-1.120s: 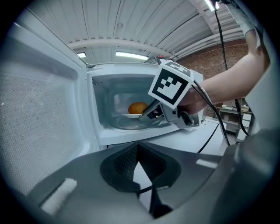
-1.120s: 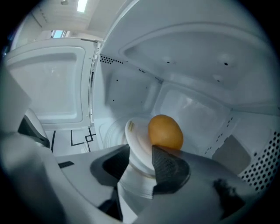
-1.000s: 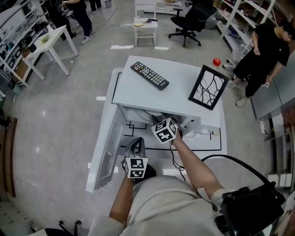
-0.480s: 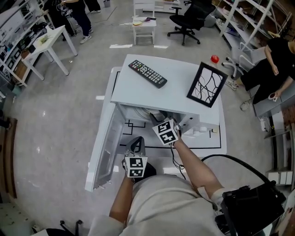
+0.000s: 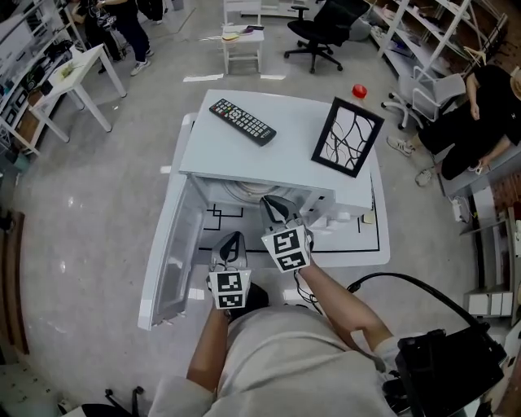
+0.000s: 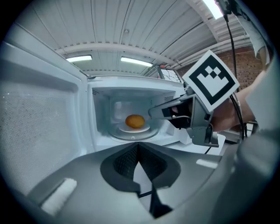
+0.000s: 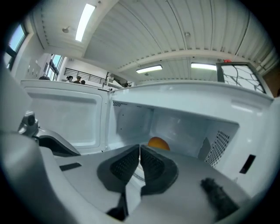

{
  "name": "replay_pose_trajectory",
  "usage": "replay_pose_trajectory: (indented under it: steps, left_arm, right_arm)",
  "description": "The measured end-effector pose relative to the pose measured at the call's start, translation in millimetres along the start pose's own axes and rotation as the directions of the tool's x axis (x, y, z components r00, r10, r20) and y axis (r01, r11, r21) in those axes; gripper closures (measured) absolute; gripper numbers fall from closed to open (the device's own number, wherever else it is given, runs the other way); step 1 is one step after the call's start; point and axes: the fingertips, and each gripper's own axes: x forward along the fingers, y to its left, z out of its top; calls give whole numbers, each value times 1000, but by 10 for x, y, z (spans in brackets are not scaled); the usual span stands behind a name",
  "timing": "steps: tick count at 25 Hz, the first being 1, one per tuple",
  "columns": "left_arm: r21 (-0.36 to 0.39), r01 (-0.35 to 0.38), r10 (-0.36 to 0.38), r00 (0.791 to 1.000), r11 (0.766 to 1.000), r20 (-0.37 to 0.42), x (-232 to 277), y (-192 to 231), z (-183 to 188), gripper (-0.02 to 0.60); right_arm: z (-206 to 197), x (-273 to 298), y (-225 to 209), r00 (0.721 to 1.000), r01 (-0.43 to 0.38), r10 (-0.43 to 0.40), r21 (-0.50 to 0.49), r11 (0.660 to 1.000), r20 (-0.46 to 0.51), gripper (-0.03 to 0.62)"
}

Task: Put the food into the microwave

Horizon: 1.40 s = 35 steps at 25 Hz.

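The food (image 6: 134, 121), a round orange item, sits on a white plate (image 6: 127, 129) on the turntable inside the white microwave (image 5: 269, 155). Its door (image 5: 167, 261) stands swung wide open to the left. My right gripper (image 5: 273, 204) hovers at the mouth of the cavity, its jaws closing, drawn together with nothing between them (image 7: 140, 148). From there the food (image 7: 158, 142) shows just beyond the jaws. My left gripper (image 5: 230, 242) hangs lower, in front of the opening, shut and empty (image 6: 138, 146).
On the microwave's top lie a black remote (image 5: 242, 122) and a leaning picture frame (image 5: 348, 137). A red ball (image 5: 359, 90) is on the floor behind. A person (image 5: 480, 106) sits at the right, an office chair (image 5: 326, 24) and a white table (image 5: 69, 77) stand farther off.
My right gripper has pulled back out of the microwave and risen, and its jaws have come together. The left gripper has lifted a little. The food stays inside.
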Motion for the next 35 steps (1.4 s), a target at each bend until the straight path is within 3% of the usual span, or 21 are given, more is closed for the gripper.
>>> replay_pose_trajectory:
  steps: [10,20,32,35]
  left_arm:
    - [5,-19,19,999,1000,48,-199,-139,328,574]
    - [-73,10,1,990,997,140,-567,-493,756,574]
    - [-39,34,-27,985,999,170,-864,-861,828,574]
    - [-24,45,-40,984,999,175,-886,-934,868,574]
  right_arm:
    - [4,-568,139,998,-52,52,18,998,24,582]
    - [134,-1205,221,994,-80,74,87,993,76,582]
    - [74,-1717,241,987,-69,46,149,986,155,583]
    - [101,-1745,219,986,-61,40,124,990,162,583]
